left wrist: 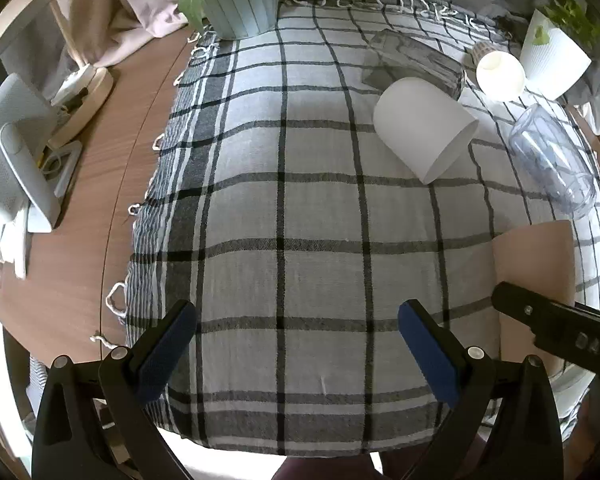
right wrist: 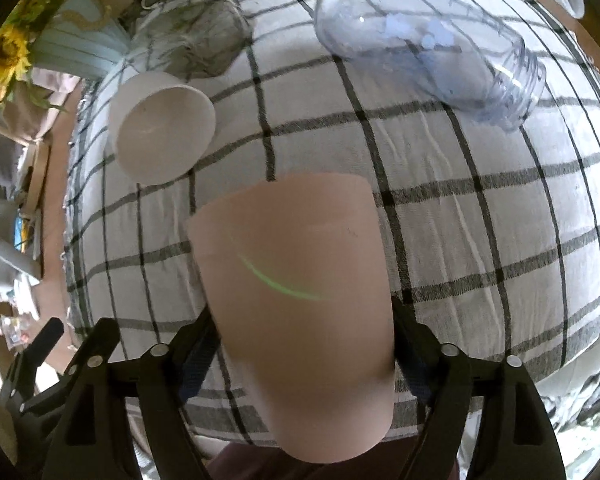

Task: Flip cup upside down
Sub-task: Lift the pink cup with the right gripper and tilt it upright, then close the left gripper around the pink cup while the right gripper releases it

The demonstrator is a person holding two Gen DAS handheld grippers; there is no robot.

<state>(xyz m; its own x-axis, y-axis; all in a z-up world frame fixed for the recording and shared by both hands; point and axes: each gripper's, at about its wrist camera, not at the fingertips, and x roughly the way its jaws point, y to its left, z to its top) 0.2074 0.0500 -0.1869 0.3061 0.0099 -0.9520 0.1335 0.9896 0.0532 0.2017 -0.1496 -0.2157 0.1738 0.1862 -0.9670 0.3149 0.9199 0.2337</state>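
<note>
My right gripper (right wrist: 304, 356) is shut on a pink cup (right wrist: 296, 280) and holds it over the checked cloth (right wrist: 480, 208); its wider end is near the camera and its narrower end points away. The pink cup also shows at the right in the left wrist view (left wrist: 532, 256), with the right gripper's black finger (left wrist: 556, 328) across it. My left gripper (left wrist: 296, 344) is open and empty above the near part of the cloth (left wrist: 284, 208).
A white cup (left wrist: 424, 128) (right wrist: 164, 128), a clear bluish cup (left wrist: 552, 156) (right wrist: 428, 44) and a clear glass (left wrist: 412, 60) lie on their sides. A small cream cup (left wrist: 500, 76), a white planter (left wrist: 556, 56) and a blue flower pot (left wrist: 240, 0) stand at the back.
</note>
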